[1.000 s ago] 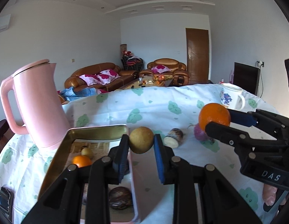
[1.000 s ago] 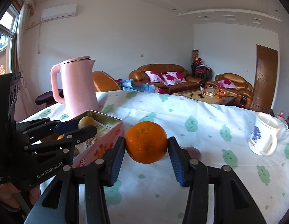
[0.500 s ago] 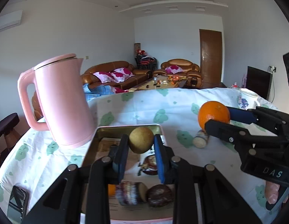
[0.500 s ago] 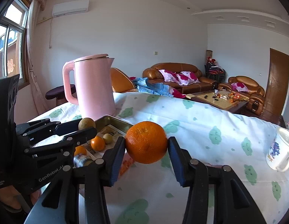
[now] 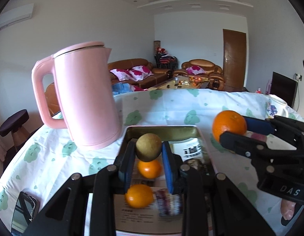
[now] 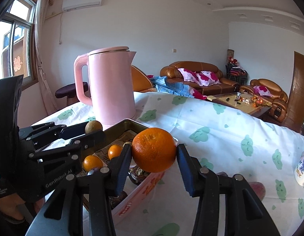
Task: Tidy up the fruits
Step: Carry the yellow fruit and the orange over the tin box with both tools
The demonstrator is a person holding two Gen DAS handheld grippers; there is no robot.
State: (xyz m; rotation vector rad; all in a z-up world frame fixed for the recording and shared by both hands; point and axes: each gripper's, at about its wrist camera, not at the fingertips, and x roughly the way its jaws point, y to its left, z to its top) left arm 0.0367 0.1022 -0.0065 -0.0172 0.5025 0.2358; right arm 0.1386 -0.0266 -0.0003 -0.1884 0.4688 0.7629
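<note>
My left gripper (image 5: 148, 153) is shut on a small brown-green round fruit (image 5: 148, 147) and holds it above the metal tin (image 5: 161, 130), over two small oranges (image 5: 149, 169) that lie inside. In the right wrist view that gripper (image 6: 91, 129) comes in from the left with the brown fruit (image 6: 93, 126). A large orange (image 6: 154, 152) is clamped in my right gripper (image 6: 154, 157), just above the tin's right rim (image 6: 132, 121). The left wrist view shows this orange (image 5: 229, 125) to the right of the tin.
A pink kettle (image 5: 85, 96) stands close behind the tin's left corner. Dark round fruits lie in the tin's near part (image 6: 138, 174). A patterned mug (image 6: 302, 169) is at the table's right edge, a phone (image 5: 24, 212) at the near left, a reddish fruit (image 6: 257, 189) under my right gripper.
Both grippers have swung left with their fruits. The brown fruit now hangs over the tin's inside, and the large orange has come up to the tin's right rim. The kettle looms nearer.
</note>
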